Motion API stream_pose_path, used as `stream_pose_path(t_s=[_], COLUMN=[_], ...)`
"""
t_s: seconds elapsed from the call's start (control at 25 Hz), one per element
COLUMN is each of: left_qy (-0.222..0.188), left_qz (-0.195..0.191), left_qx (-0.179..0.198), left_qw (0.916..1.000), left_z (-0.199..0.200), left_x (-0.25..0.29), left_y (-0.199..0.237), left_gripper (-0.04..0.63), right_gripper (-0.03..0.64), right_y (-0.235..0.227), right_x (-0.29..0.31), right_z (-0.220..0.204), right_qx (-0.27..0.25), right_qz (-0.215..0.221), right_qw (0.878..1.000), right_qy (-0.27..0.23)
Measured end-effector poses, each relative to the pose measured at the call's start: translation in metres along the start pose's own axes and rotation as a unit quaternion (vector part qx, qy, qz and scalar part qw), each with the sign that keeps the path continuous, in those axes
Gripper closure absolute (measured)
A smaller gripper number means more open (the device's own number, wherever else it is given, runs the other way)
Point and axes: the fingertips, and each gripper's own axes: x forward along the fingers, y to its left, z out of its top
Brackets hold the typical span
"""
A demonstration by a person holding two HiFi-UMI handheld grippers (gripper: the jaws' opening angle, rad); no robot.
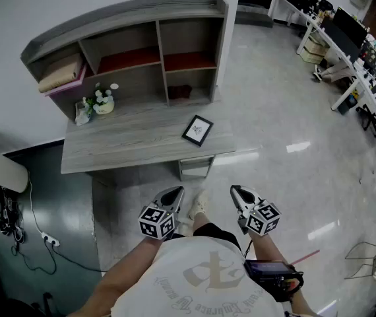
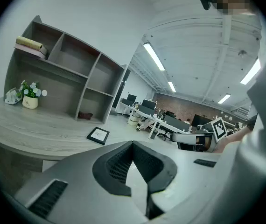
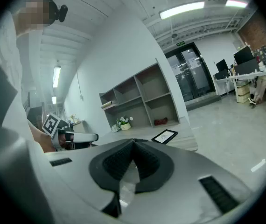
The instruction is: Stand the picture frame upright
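Note:
A black picture frame [image 1: 197, 130] with a white print lies flat near the front right corner of the grey wooden desk [image 1: 122, 144]. It also shows in the left gripper view as the frame [image 2: 98, 135] and in the right gripper view as the frame [image 3: 164, 136]. My left gripper [image 1: 176, 191] and right gripper [image 1: 235, 191] hang side by side in front of the desk, well short of the frame, over the floor. Both are shut with nothing between the jaws. In the left gripper view the right gripper [image 2: 189, 139] shows off to the right.
A shelf unit [image 1: 135, 45] stands on the back of the desk, with a small flower pot [image 1: 103, 102], folded cloth [image 1: 61, 73] and a dark item [image 1: 179, 92] in its bays. A drawer unit [image 1: 194, 167] sits under the desk. Office desks [image 1: 336, 38] line the far right.

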Motion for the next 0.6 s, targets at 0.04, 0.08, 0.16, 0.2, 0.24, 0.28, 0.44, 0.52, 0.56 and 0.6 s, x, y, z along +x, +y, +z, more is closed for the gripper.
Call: stream_pose_path(t_s=[0.04, 0.08, 0.16, 0.2, 0.24, 0.28, 0.44, 0.52, 0.56, 0.6], left_qy=[0.0, 0.0, 0.002, 0.003, 0.004, 0.005, 0.012, 0.014, 0.015, 0.015], left_qz=[0.0, 0.0, 0.0, 0.0, -0.001, -0.001, 0.004, 0.005, 0.005, 0.006], left_qx=[0.001, 0.001, 0.002, 0.003, 0.004, 0.005, 0.0, -0.003, -0.004, -0.005], left_qw=[1.0, 1.0, 1.0, 1.0, 1.0, 1.0, 0.9999, 0.9999, 0.9999, 0.9999], left_z=[0.0, 0.0, 0.0, 0.0, -0.001, -0.001, -0.007, -0.009, -0.009, -0.01], left_x=[-0.001, -0.001, -0.003, -0.004, -0.004, -0.005, -0.008, -0.009, -0.009, -0.009], left_y=[-0.001, -0.003, -0.005, -0.006, -0.006, -0.005, 0.001, 0.003, 0.004, 0.004], left_gripper=[0.583, 0.583, 0.583, 0.583, 0.583, 0.583, 0.583, 0.583, 0.583, 0.583], right_gripper=[0.614, 0.614, 0.614, 0.614, 0.614, 0.614, 0.614, 0.614, 0.612, 0.612], right_y=[0.001, 0.003, 0.005, 0.006, 0.006, 0.006, 0.007, 0.007, 0.006, 0.005], right_x=[-0.002, -0.003, -0.006, -0.006, -0.006, -0.005, -0.001, 0.001, 0.002, 0.003], right_z=[0.0, 0.0, -0.001, -0.001, -0.002, -0.003, -0.011, -0.012, -0.012, -0.012], right_qx=[-0.001, -0.001, -0.001, -0.001, 0.0, 0.001, 0.006, 0.008, 0.01, 0.011], right_qz=[0.001, 0.002, 0.004, 0.004, 0.005, 0.004, -0.001, -0.006, -0.007, -0.009], right_qw=[1.0, 1.0, 1.0, 1.0, 1.0, 1.0, 1.0, 1.0, 1.0, 1.0], right_qy=[-0.001, -0.001, -0.001, -0.001, 0.0, 0.0, 0.006, 0.005, 0.004, 0.004])
